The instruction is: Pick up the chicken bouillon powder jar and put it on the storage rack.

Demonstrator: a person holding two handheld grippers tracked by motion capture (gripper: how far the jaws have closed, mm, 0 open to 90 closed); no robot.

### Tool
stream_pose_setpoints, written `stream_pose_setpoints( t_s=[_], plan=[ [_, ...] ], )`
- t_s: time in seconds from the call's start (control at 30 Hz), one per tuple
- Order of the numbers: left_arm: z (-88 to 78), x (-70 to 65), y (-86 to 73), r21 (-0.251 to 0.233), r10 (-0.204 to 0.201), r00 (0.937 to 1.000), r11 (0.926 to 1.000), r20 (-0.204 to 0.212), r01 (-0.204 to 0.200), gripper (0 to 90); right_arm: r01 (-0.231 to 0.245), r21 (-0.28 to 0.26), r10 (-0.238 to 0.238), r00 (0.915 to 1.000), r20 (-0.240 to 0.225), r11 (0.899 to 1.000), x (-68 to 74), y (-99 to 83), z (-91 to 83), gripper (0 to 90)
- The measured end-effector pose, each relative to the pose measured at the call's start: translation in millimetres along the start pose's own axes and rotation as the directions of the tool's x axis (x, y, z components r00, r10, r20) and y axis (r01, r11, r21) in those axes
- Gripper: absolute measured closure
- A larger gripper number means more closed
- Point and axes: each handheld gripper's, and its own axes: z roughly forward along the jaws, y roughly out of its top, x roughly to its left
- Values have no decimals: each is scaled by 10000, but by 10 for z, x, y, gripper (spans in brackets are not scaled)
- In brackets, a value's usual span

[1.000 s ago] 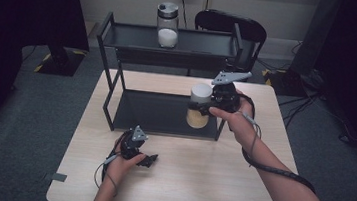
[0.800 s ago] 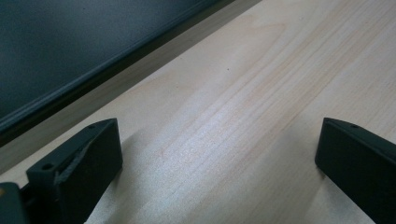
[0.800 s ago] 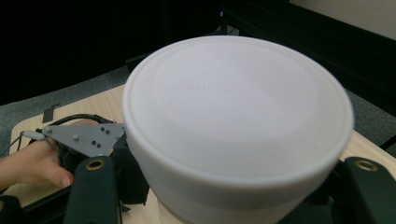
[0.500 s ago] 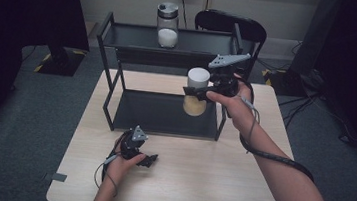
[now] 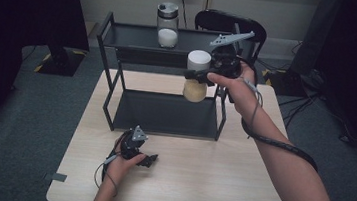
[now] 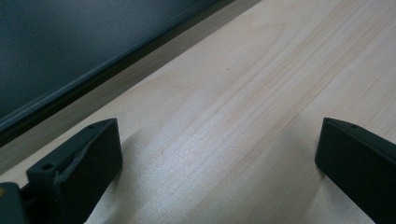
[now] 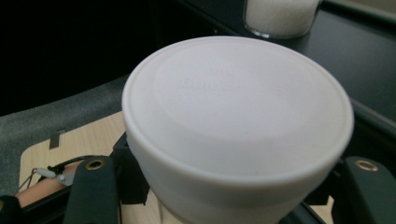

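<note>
A jar with a white lid (image 5: 197, 77) is held in the air by the right tool (image 5: 200, 75), whose two black jaws are closed on the jar just below the lid. The lower part of the jar is filled with a pale yellow content. The jar is seen upright, above the lower level of the black metal rack (image 5: 165, 111) and in front of its upper shelf, touching neither of them. In the right gripper view the white lid (image 7: 238, 116) is seen from very near, with one jaw at each side of it. The right hand (image 5: 236, 86) is placed at the right end of the rack, and a black cable is hung from it along the forearm.

A second jar (image 5: 167, 25), made of clear glass with a dark lid and a white content, is placed on the upper shelf of the rack, near its middle and well apart from the held jar. Its lower part (image 7: 280, 14) is also seen in the right gripper view, behind the white lid.

The left tool (image 5: 145, 158) is rested on the light wooden desk (image 5: 218, 180), in front of the left part of the rack. Its jaws are kept wide apart, and nothing is held between them; in the left gripper view bare desk wood (image 6: 224, 126) is seen between them, with the dark edge of the rack (image 6: 84, 60) behind.
</note>
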Motion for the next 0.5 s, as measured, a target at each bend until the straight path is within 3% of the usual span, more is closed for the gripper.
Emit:
stream_pose_setpoints(
  t_s=[0.5],
  plan=[
    [-1,0,1,10,16,10000,10000,-3,-16,0,20,-76,-17,9995,300,10000,-20,458,-161,346]
  ],
)
